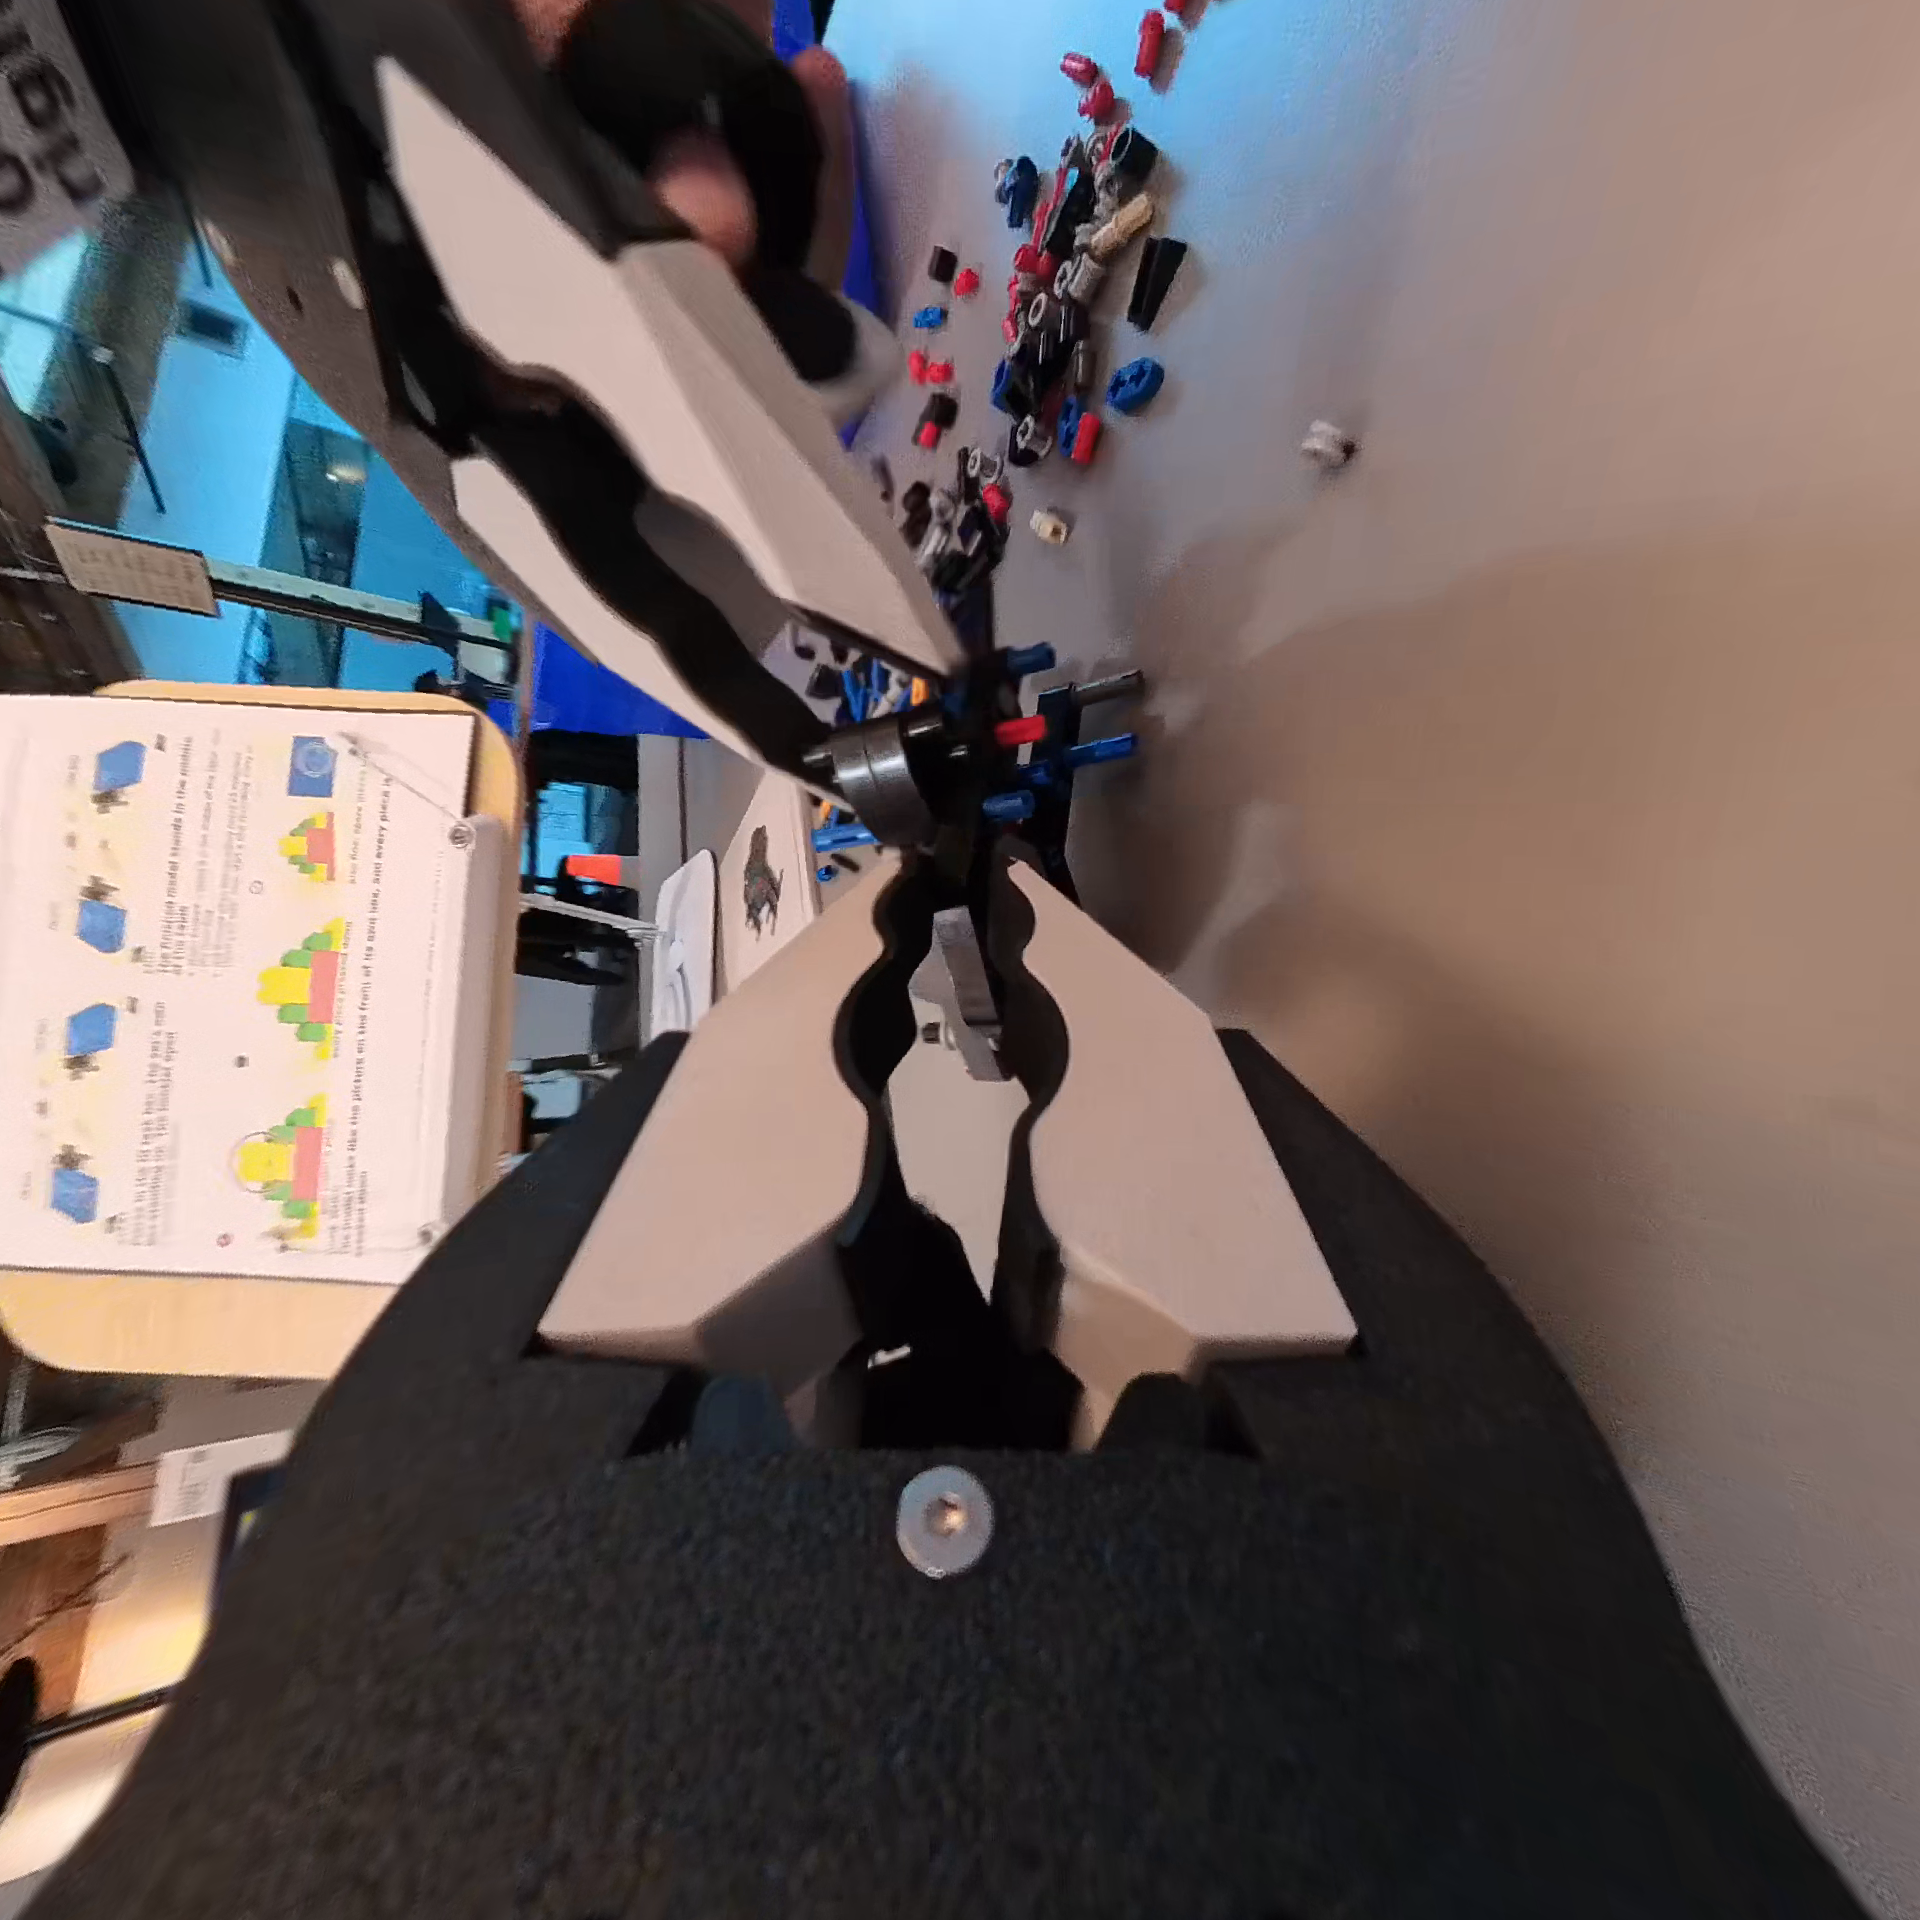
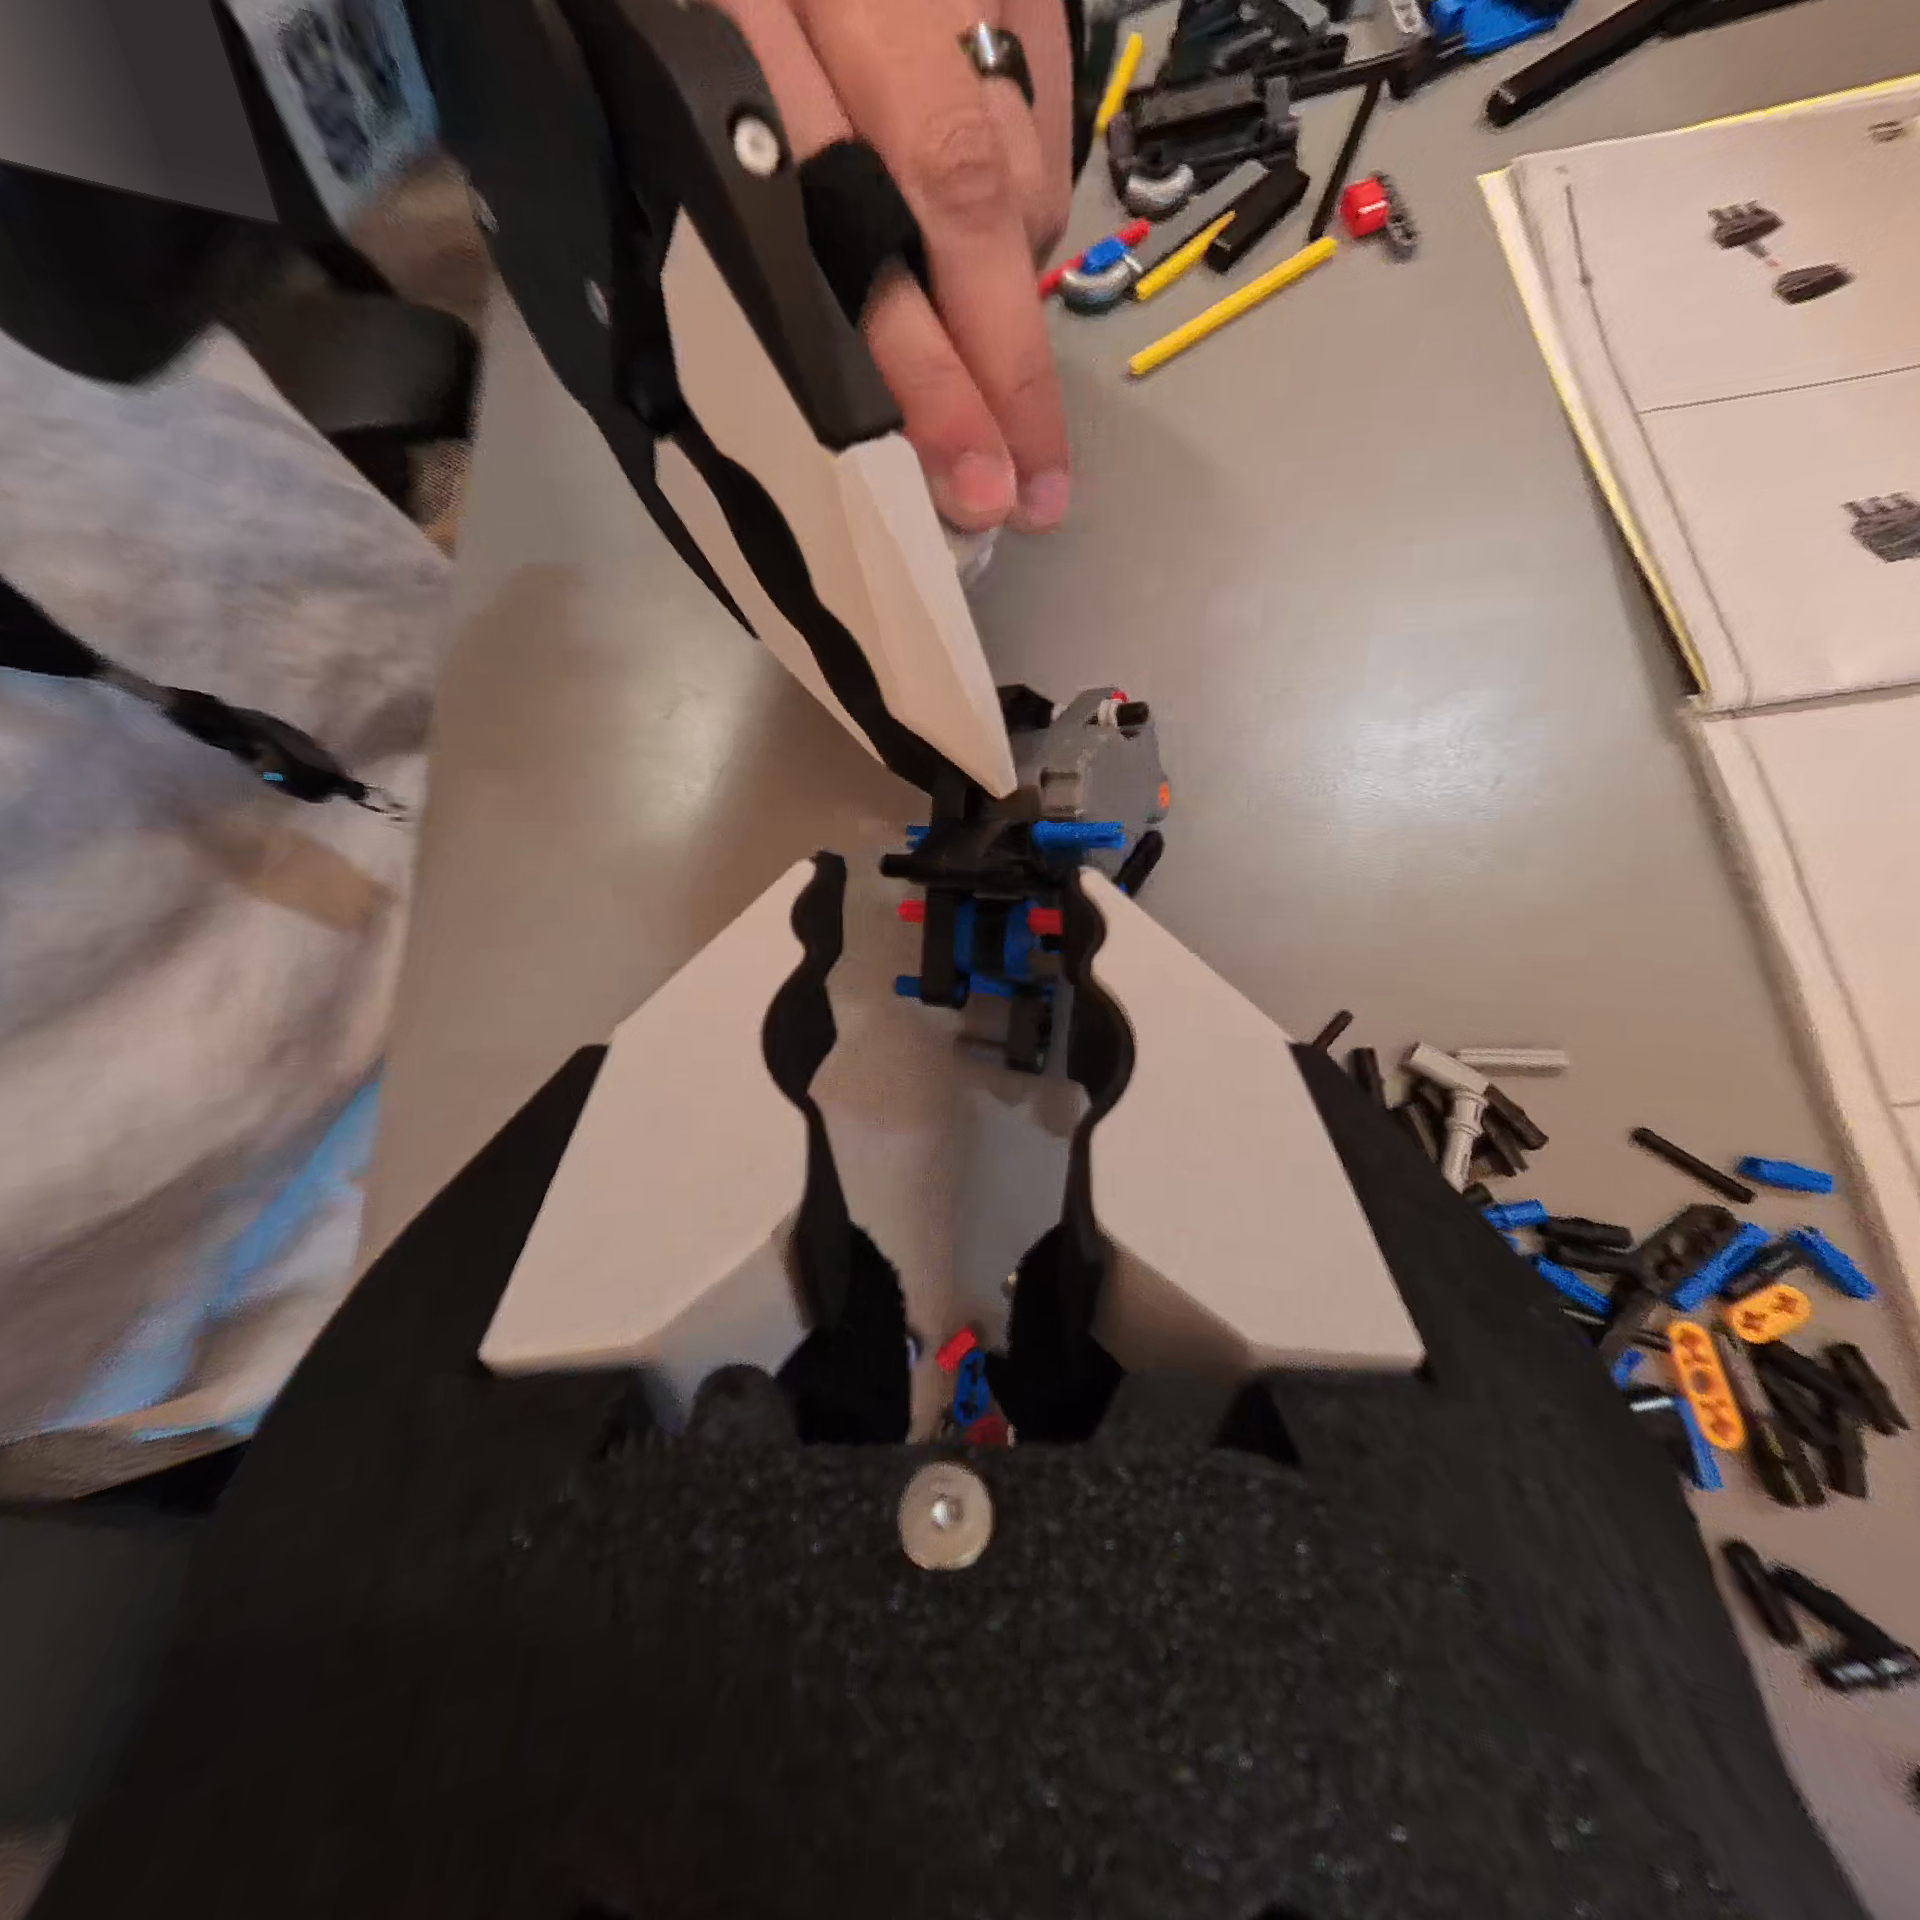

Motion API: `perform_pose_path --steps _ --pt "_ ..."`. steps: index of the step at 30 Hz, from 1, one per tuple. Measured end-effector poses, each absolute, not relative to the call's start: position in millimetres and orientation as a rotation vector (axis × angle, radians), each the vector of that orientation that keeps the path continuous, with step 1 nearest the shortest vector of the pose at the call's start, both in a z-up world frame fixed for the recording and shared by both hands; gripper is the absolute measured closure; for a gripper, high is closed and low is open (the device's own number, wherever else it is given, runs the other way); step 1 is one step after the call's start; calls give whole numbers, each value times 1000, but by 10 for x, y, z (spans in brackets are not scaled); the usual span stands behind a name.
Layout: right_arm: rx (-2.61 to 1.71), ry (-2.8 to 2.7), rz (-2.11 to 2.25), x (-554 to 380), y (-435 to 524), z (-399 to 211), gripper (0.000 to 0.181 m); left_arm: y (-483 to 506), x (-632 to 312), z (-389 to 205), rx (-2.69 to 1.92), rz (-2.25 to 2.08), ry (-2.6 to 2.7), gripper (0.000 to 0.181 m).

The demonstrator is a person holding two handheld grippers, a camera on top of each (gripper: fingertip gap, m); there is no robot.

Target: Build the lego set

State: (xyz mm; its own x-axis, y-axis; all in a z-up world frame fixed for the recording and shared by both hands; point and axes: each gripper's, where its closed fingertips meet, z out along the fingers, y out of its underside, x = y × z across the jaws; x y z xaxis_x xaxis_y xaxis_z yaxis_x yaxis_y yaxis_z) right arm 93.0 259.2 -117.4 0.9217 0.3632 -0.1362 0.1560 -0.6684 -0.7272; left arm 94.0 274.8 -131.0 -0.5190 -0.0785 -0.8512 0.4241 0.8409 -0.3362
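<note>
The half-built lego assembly [image 1: 987, 769], a knot of black beams with blue and red pins and a grey block, was held just above the grey desk [image 1: 1558, 935] between the two grippers. In the left wrist view the left gripper [image 1: 961, 883] had its jaws drawn nearly together on the assembly's lower black and grey part, which ran back between the wavy black pads. The right gripper [image 1: 951, 665] came in from the upper left of that view, its tips meeting the assembly's top edge.

In the right wrist view the right gripper [image 2: 951, 873] stood with its jaws apart, and the assembly [image 2: 997, 935] sat between its tips, close against the right finger [image 2: 1195, 1091] and clear of the left one. Whether that finger actually pressed the model was hard to judge through the blur. The left gripper [image 2: 987, 779] reached down from above there, pinched at its point on the black beam beside the grey block, with a person's hand [image 2: 956, 260] behind it.

Loose pieces [image 1: 1060, 291] in red, blue and black lay scattered on the desk well beyond the assembly. Another pile of black, blue and orange pieces [image 2: 1714, 1309] lay to the right of the right gripper, near an open instruction booklet [image 2: 1766, 364]. Yellow axles [image 2: 1231, 307] lay farther back.
</note>
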Motion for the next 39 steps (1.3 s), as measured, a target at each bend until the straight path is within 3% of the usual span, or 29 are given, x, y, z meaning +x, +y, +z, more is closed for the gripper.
perform_pose_path --steps 1,3,10,28,34,39 --pt "-2276 -350 425 952 2586 -1118 139 2766 951 -1306 266 -618 2010 172" --pt "-2195 -287 612 976 2585 -994 137 2786 967 -1290 285 -587 1975 173" --pt "-2183 -232 753 1088 2690 -1055 181 2749 949 -1291 394 -502 1861 173" --pt "-2515 -467 801 1009 2607 -1314 181 2689 931 -1324 435 -486 1812 173" --pt "-2461 -439 657 1193 2689 -1050 181 2767 992 -1464 492 -402 1788 174" --pt "-2457 -362 381 1272 2638 -1164 166 2765 980 -1482 440 -451 1834 173"
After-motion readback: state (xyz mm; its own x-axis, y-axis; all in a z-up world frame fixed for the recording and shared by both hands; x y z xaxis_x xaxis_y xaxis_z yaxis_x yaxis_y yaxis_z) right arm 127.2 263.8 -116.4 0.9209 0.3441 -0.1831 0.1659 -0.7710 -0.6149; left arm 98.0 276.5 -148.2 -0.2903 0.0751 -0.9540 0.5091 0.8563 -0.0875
